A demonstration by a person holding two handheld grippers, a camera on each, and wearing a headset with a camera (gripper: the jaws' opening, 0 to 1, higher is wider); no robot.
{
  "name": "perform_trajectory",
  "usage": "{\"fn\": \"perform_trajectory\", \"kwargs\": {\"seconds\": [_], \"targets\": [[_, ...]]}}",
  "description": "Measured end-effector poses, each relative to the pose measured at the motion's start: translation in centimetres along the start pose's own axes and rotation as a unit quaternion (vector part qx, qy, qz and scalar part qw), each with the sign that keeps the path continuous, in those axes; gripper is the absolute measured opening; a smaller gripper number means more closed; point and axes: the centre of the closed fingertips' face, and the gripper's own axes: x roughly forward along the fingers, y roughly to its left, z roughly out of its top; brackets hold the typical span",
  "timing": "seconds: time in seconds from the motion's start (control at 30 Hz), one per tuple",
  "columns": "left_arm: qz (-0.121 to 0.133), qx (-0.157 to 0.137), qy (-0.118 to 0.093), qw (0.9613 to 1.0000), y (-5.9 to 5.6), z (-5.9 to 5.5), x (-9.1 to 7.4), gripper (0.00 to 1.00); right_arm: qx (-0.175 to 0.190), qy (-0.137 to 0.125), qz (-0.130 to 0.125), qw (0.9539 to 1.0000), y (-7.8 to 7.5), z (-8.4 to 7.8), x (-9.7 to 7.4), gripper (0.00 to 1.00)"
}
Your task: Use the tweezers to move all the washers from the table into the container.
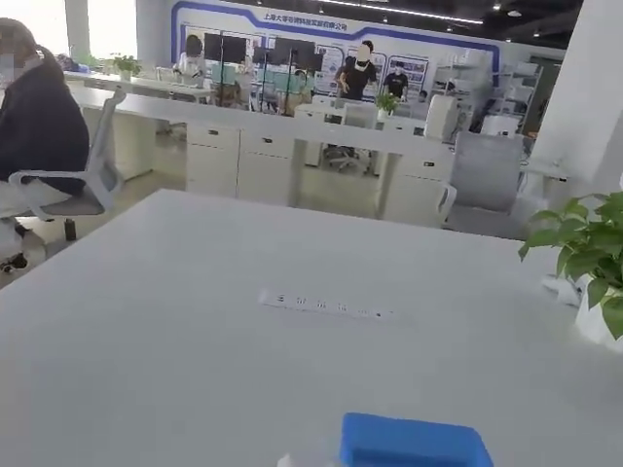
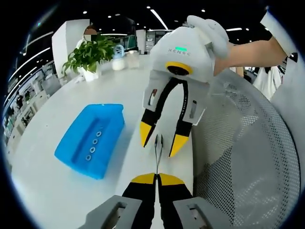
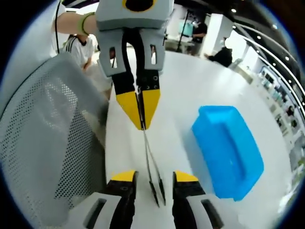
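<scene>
One white table faces office desks.

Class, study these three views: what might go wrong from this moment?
1. The left hand-held gripper pinches only one thin end of the tweezers, so they may swivel or slip.
2. The right hand-held gripper stands open on either side of the tweezers; closing off-centre could knock them loose.
3. All this happens near the table edge, beside a mesh chair, so dropped tweezers could fall off.
</scene>
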Motion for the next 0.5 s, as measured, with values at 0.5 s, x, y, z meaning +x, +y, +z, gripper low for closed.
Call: {"fn": "perform_trajectory", "kwargs": {"seconds": [0.5], "targets": [[-0.033,0.013,0.167,0.9853,0.5,-2.0,1.4,0.00,0.217,-0.188,-0.191,0.9388,-4.5,0.7,-12.3,0.54]]}}
